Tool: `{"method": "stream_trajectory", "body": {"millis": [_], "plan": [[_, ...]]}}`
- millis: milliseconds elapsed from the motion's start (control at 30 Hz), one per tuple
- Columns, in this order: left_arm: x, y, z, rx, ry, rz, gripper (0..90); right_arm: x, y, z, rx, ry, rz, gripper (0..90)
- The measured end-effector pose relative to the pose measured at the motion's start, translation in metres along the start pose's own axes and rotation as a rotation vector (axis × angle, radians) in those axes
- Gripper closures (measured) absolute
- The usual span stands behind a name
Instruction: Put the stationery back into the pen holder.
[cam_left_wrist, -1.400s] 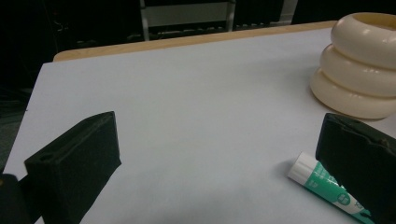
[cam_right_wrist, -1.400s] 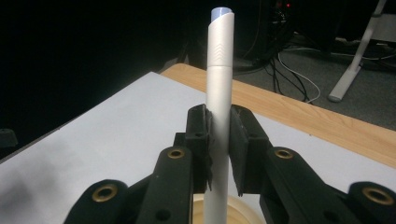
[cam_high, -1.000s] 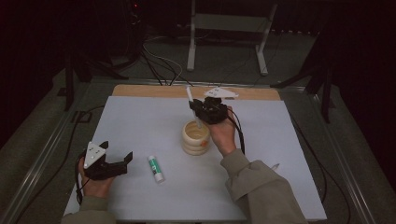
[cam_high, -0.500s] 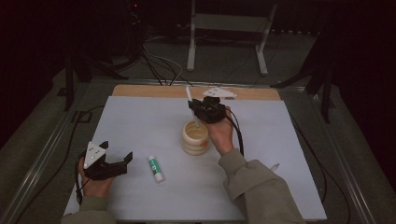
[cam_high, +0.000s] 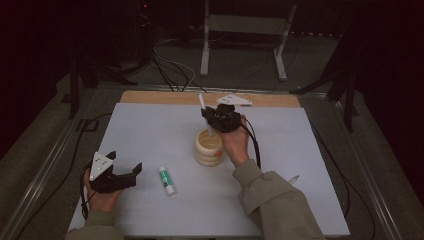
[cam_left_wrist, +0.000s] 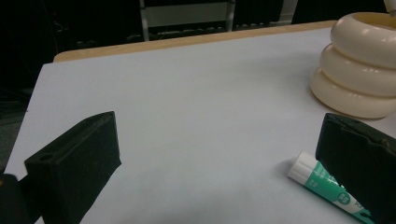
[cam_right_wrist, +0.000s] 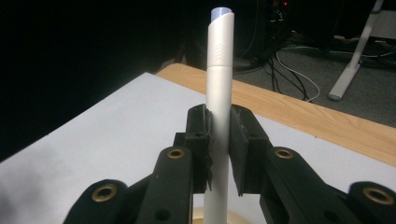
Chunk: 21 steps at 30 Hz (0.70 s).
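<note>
Pen (cam_right_wrist: 218, 93): light, stiff, smooth barrel; likely slippery.
Hold: right gripper (cam_right_wrist: 219, 144) clenched at mid-barrel, above cream holder (cam_high: 208, 148).
Left gripper (cam_high: 125, 172): released.

A glue stick (cam_high: 167, 180) with a white cap and green label lies flat on the white sheet (cam_high: 150, 130) that covers the bench (cam_high: 165, 97), nearer the front edge, left of the middle. The bench's bare wooden strip shows along the far edge. Beyond that edge, on the dark floor (cam_high: 125, 80), stand a white metal frame (cam_high: 245, 30) and loose cables (cam_high: 170, 65).
</note>
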<state>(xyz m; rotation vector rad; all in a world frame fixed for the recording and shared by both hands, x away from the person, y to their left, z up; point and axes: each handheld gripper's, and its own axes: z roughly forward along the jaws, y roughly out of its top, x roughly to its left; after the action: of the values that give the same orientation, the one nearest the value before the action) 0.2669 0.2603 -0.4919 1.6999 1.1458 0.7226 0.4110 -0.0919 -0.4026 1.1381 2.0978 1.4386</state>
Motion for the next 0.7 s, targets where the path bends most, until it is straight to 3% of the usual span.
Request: {"method": "stream_trajectory", "body": {"millis": [700], "plan": [[0.0, 0.0, 0.0, -0.001, -0.001, 0.001, 0.4, 0.0, -0.012, 0.009, 0.026, 0.001, 0.015, 79.1]]}}
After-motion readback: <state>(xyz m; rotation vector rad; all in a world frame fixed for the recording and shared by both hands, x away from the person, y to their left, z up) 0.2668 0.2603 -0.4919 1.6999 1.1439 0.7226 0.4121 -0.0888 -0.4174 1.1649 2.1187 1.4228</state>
